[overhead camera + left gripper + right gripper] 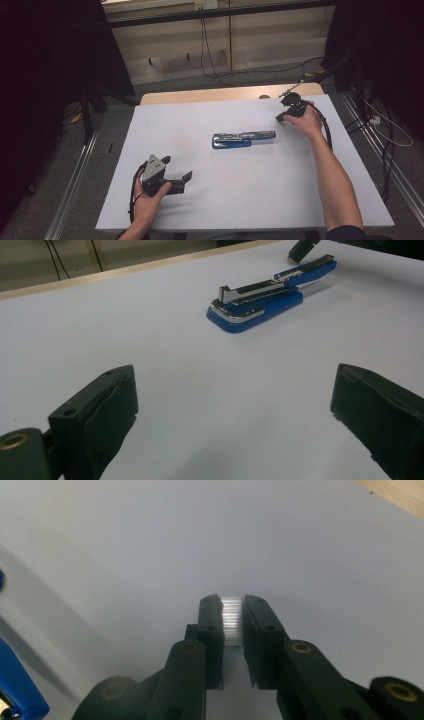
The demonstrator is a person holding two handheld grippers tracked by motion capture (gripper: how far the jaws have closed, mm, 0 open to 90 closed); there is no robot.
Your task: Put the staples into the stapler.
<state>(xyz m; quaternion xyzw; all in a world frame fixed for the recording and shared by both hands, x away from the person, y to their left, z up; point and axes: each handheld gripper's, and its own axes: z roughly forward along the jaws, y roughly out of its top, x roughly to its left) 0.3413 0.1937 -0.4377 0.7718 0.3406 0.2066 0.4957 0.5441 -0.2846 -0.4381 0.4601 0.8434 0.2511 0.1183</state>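
One blue stapler (243, 139) mid-table, lid open. Two tongs: left (183, 181) spread, empty; right (233, 622) pinching one staple strip (231, 620).

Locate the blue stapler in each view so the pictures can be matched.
High view: blue stapler lies mid-table, lengthwise left to right, between the two tongs.
Left gripper view: upper middle to right, opened, beyond the open jaws.
Right gripper view: a blue edge at the lower left border.
Shared landmark: the white table surface.

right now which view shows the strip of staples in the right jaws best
The right gripper view: the strip of staples sits close up, clamped between the two jaws. In the high view the right gripper is too small to make it out.
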